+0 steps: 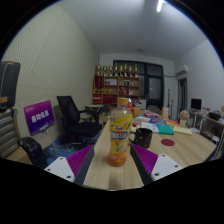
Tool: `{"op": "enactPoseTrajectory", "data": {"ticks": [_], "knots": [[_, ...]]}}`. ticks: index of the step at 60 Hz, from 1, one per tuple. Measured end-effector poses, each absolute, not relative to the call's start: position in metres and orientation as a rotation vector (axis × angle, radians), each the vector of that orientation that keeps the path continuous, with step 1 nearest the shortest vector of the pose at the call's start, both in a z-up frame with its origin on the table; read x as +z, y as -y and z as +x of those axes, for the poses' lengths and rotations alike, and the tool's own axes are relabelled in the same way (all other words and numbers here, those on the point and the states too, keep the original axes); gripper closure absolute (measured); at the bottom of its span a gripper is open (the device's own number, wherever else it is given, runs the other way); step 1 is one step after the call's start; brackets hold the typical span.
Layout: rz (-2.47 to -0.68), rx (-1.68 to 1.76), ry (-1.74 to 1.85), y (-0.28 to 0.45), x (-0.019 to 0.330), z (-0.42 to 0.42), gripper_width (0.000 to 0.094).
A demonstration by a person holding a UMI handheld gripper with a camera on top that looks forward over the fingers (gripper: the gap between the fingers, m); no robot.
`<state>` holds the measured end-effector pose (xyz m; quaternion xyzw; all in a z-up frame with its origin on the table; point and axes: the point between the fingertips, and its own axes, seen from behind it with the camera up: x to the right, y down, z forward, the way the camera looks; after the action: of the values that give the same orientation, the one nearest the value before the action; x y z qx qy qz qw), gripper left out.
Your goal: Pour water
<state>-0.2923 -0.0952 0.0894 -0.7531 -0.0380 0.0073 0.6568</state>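
Note:
A plastic bottle [119, 133] with orange liquid, a yellow label and a red cap stands upright on the pale wooden table [115, 172]. It sits between the tips of my gripper [115, 152], which is open. The purple pads [87, 160] flank the bottle's base with a gap at each side. A dark mug [142, 137] stands on the table just to the right of the bottle, beyond the right finger.
A red round coaster [167, 143] and some books and papers [162, 128] lie further right on the table. Black office chairs [70, 112] and a purple sign [40, 117] stand to the left. A shelf unit [120, 80] lines the back wall.

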Motion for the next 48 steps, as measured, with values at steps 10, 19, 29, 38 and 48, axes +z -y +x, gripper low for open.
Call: {"op": "enactPoseTrajectory", "data": {"ticks": [10, 19, 29, 38, 48], "knots": [[-1.669, 0.016, 0.077, 0.034, 0.086, -0.276, 0.0113], [-1.648, 0.040, 0.037, -0.013, 0.088, -0.270, 0.0122], [-1.663, 0.043, 0.027, -0.036, 0.080, -0.263, 0.0473], [-1.655, 0.040, 0.070, -0.041, 0.079, -0.270, 0.0534], [-1.639, 0.223, -0.056, -0.059, 0.104, -0.276, 0.0596]]}}
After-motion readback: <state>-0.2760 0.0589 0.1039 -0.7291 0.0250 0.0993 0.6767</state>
